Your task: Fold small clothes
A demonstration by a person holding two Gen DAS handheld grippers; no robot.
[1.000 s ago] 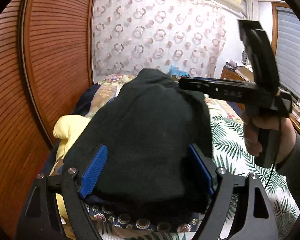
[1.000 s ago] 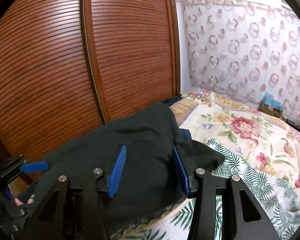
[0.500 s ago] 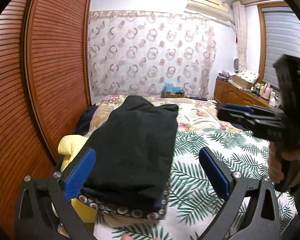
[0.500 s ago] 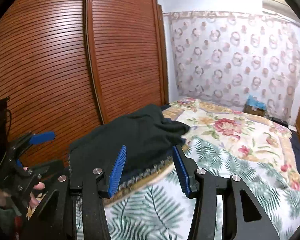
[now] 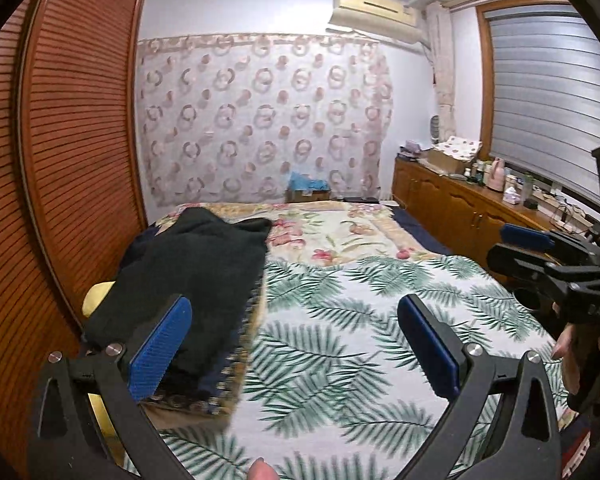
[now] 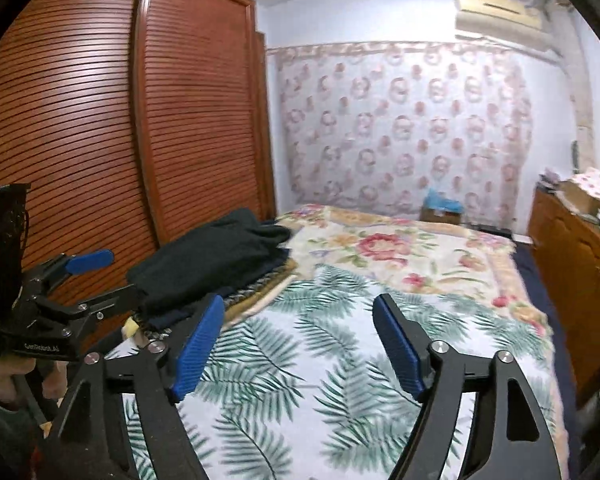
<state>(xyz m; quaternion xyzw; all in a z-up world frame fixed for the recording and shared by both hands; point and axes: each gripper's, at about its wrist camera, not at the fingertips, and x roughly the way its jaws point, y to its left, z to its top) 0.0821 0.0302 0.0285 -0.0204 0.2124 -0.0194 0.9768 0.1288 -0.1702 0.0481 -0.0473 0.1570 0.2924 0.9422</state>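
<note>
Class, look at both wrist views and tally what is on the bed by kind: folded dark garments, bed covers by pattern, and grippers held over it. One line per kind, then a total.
Folded dark garment: 1
Palm-leaf cover: 1
Floral cover: 1
Grippers, both open and empty: 2, left gripper, right gripper
Total: 5

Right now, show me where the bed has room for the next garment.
Free: the palm-leaf sheet, right of the folded dark garment and short of the floral blanket, which is also bare. Crowded: the wardrobe side, with stacked cloth.
</note>
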